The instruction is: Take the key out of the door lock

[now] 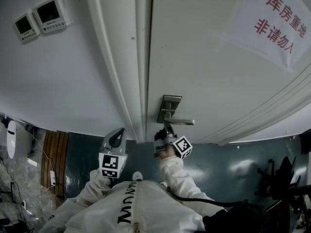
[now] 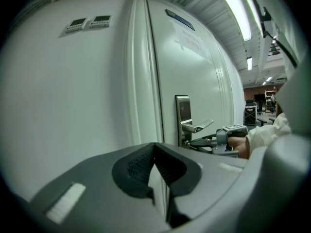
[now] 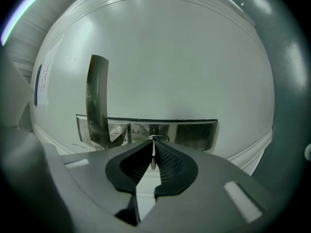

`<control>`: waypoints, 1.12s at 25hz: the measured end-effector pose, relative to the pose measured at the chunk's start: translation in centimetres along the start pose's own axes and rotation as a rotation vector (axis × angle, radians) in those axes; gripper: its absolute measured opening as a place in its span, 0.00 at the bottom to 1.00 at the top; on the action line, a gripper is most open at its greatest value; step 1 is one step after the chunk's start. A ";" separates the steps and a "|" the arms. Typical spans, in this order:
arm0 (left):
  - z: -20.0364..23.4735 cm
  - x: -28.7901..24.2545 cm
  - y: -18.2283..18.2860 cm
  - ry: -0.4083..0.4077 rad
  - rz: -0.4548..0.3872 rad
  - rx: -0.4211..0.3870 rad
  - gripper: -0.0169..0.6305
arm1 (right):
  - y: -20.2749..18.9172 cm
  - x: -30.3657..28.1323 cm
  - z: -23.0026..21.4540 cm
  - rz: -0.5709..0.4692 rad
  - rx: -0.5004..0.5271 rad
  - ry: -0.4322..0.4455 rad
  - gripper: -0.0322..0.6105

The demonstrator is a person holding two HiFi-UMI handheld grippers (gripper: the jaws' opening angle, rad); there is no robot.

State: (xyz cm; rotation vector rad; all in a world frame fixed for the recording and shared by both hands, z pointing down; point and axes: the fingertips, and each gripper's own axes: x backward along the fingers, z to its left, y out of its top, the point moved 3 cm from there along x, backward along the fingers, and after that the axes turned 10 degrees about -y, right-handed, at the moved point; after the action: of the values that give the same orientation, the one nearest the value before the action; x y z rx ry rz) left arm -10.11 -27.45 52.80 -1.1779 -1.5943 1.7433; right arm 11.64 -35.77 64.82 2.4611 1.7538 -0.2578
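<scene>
The key (image 3: pixel 153 152) shows in the right gripper view as a thin metal blade standing edge-on in the steel lock plate (image 3: pixel 194 132), just right of the lever handle (image 3: pixel 97 101). My right gripper (image 3: pixel 153 154) is shut on the key, its pads pressing both flat sides. In the head view the right gripper (image 1: pixel 165 131) points at the lock plate (image 1: pixel 168 107), right under the handle (image 1: pixel 181 122). My left gripper (image 1: pixel 114 139) hangs shut and empty left of the door, by the frame. From the left gripper (image 2: pixel 154 148) view, the right gripper (image 2: pixel 193 142) reaches the plate (image 2: pixel 183 111).
The white door carries a paper sign (image 1: pixel 274 23) with red characters at the upper right. Two wall controllers (image 1: pixel 41 16) sit on the wall left of the door frame (image 1: pixel 124 72). A dark stand (image 1: pixel 282 178) is on the floor at the right.
</scene>
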 end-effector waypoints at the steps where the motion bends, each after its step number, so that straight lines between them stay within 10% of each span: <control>1: 0.0 0.1 0.0 0.000 0.000 -0.001 0.03 | 0.0 0.0 0.0 -0.001 -0.002 0.000 0.09; 21: -1.5 1.1 -0.2 -0.017 -0.017 -0.006 0.03 | -0.8 3.5 -0.4 0.005 0.045 -0.015 0.08; 28: -2.1 1.3 0.0 -0.023 -0.023 -0.006 0.03 | -0.8 4.8 0.5 0.009 0.204 -0.020 0.09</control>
State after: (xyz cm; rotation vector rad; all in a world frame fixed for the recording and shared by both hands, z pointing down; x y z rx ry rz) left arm -9.01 -25.23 52.60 -1.1421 -1.6214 1.7444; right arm 12.39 -31.21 63.38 2.5916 1.7901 -0.4812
